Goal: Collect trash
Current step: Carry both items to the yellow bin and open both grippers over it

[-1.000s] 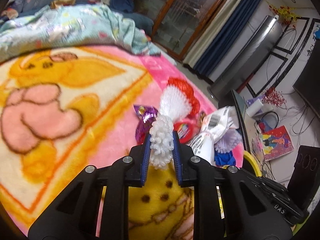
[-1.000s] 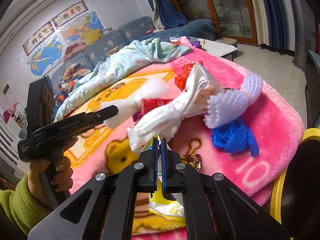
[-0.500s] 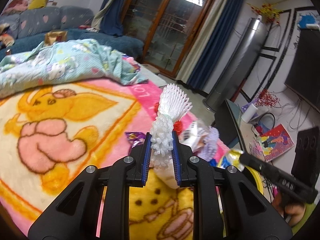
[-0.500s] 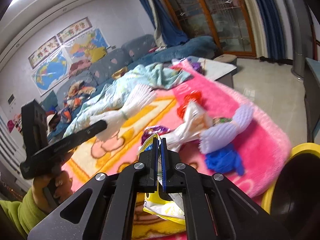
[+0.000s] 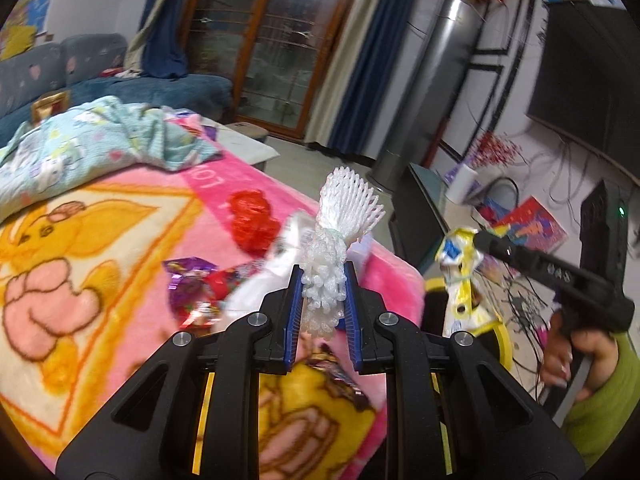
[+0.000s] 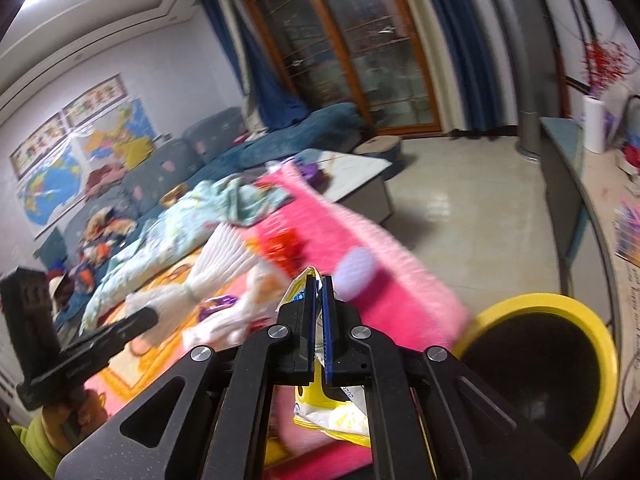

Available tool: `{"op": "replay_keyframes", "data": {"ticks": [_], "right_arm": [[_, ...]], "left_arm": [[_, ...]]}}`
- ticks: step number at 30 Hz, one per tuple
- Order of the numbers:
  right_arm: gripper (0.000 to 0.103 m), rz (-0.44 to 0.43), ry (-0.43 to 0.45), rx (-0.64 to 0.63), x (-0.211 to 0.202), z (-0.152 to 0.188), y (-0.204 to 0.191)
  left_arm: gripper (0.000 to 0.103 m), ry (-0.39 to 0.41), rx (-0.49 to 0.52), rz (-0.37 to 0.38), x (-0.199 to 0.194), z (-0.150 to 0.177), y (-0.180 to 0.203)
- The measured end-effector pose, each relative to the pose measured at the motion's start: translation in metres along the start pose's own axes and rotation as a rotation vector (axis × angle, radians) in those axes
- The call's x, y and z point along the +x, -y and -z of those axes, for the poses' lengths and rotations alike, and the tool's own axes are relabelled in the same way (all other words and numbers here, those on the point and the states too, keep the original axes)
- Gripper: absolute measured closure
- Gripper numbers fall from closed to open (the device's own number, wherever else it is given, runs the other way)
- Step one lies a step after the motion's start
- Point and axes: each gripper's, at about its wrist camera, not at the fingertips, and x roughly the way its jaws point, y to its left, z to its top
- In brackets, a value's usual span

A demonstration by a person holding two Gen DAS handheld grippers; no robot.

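Pink cartoon blanket (image 5: 120, 248) covers the surface; a pale blue quilt (image 5: 92, 148) is bunched at its far end. Yellow-rimmed bin (image 6: 560, 364) stands just beside the blanket's near corner, black interior showing.

On the blanket: white plastic bag (image 5: 276, 272), red wrapper (image 5: 252, 220), purple foil wrapper (image 5: 192, 280), lying close together.

Left gripper (image 5: 322, 300) clamps a white foam fruit net (image 5: 340, 236) at its bunched end; the fanned end stands upright above the fingers, lifted off the blanket.

Right gripper (image 6: 317, 320) is closed on a yellow-and-white snack wrapper (image 6: 332, 408), which hangs below the fingers, near the bin but not over it. In the left wrist view the wrapper dangles from that gripper beside the blanket edge.
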Motion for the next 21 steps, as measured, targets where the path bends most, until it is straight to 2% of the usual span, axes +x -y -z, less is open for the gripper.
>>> {"op": "replay_keyframes", "data": {"ticks": [11,14,21], "right_arm": [[0.100,0.203,0.104,0.085,-0.047,-0.007,0.069],[0.100,0.262,0.115,0.101,-0.057,-0.003,0.085],[0.100,0.336,0.109,0.172,-0.068,0.004,0.124]], "left_arm": [[0.090,-0.111,0.175,0.133,0.053,0.018,0.079],[0.090,-0.145,0.226,0.167,0.070,0.025,0.101],[0.090,-0.230,0.340,0.239,0.104,0.050,0.145]]}}
